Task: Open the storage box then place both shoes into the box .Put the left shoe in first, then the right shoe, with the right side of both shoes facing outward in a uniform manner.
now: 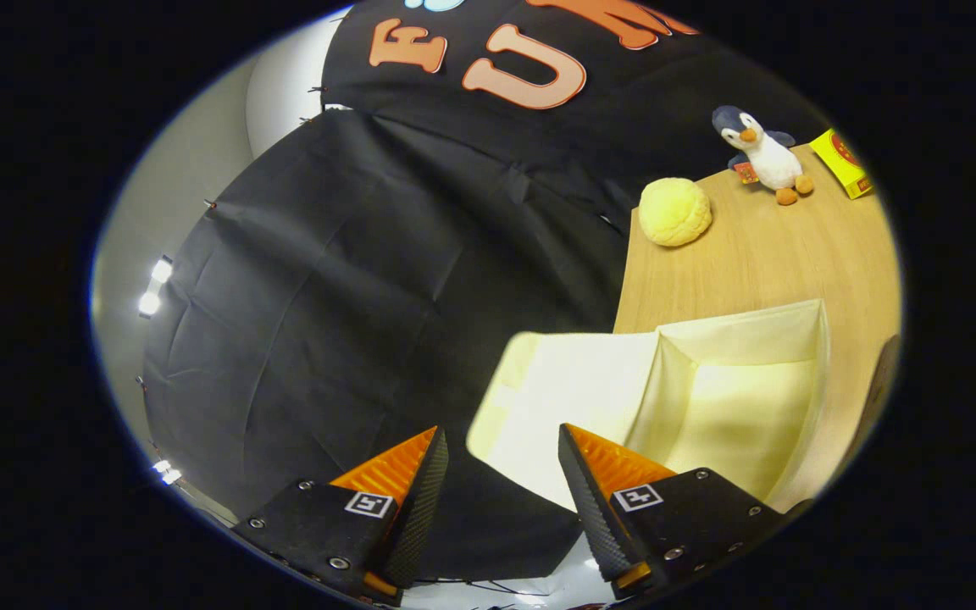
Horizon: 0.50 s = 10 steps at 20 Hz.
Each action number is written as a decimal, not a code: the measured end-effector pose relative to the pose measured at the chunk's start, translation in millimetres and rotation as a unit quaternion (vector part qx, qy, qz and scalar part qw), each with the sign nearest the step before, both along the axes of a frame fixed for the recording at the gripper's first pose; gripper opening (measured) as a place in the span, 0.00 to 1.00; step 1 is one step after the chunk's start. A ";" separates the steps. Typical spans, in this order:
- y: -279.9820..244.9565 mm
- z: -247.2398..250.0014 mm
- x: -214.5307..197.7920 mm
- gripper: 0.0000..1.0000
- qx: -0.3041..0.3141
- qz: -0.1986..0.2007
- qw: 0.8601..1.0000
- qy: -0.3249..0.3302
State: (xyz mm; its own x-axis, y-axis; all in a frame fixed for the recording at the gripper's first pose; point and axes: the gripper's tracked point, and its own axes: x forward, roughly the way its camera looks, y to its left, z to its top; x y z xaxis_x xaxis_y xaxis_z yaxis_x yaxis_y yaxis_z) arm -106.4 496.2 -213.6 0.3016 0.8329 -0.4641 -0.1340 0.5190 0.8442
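Note:
The cream fabric storage box (734, 398) stands on the wooden table, just ahead and to the right of my fingers. Its lid (564, 398) is swung open and hangs past the table's left edge. The inside of the box looks bare. My gripper (501, 440) is open with nothing between its fingers; the tip of the right finger (577, 449) overlaps the open lid in the picture. The view is tilted, with the table rising to the right.
On the wooden table (751, 254) beyond the box lie a round yellow plush (674, 212), a toy penguin (763, 157) and a yellow carton (844, 163). A dark edge (878, 390) shows right of the box. Black cloth hangs left of the table.

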 end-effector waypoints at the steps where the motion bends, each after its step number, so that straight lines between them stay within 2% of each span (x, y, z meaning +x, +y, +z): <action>1: -13.8 -7.2 1.8 0.79 -0.019 -0.002 1.000 -0.015; 5: -86.1 -53.1 0.2 0.81 -0.114 -0.008 0.992 -0.054; 10: -179.1 -101.5 -11.8 0.91 -0.208 -0.031 0.975 -0.073</action>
